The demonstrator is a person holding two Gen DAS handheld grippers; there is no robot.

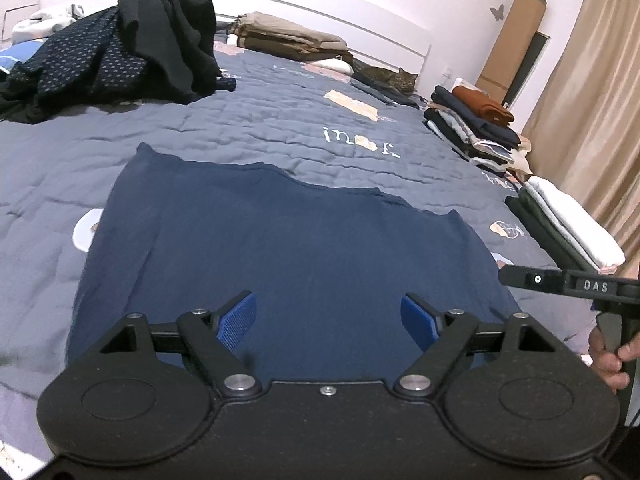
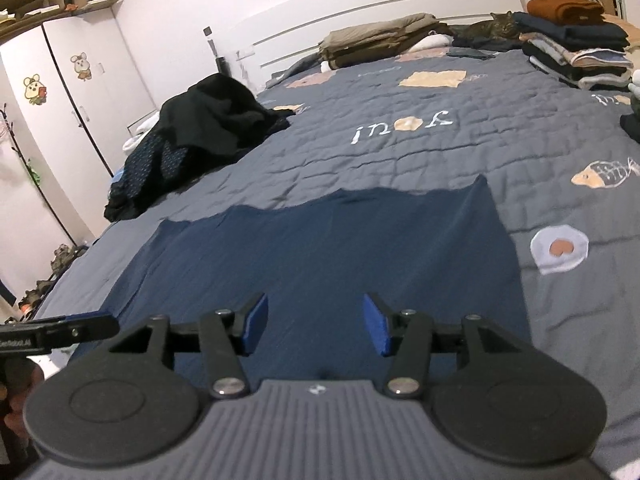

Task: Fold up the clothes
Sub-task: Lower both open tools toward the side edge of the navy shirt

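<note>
Your left gripper point(image 1: 329, 320) and right gripper point(image 2: 316, 328) both hang open and empty. The navy garment point(image 1: 280, 248) lies flat just ahead of both, its long side crosswise to the jaws.

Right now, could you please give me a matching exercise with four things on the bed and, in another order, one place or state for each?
Things:
1. navy garment
2. cat
3. dark unfolded heap
4. rust-brown folded piece

Places or states:
A. piled loosely on the far left of the bed
B. on top of a folded stack at the right edge
C. lying beside the headboard
D. spread flat just ahead of both open grippers

Pairs: 1-D, 2-C, 3-A, 4-B
</note>
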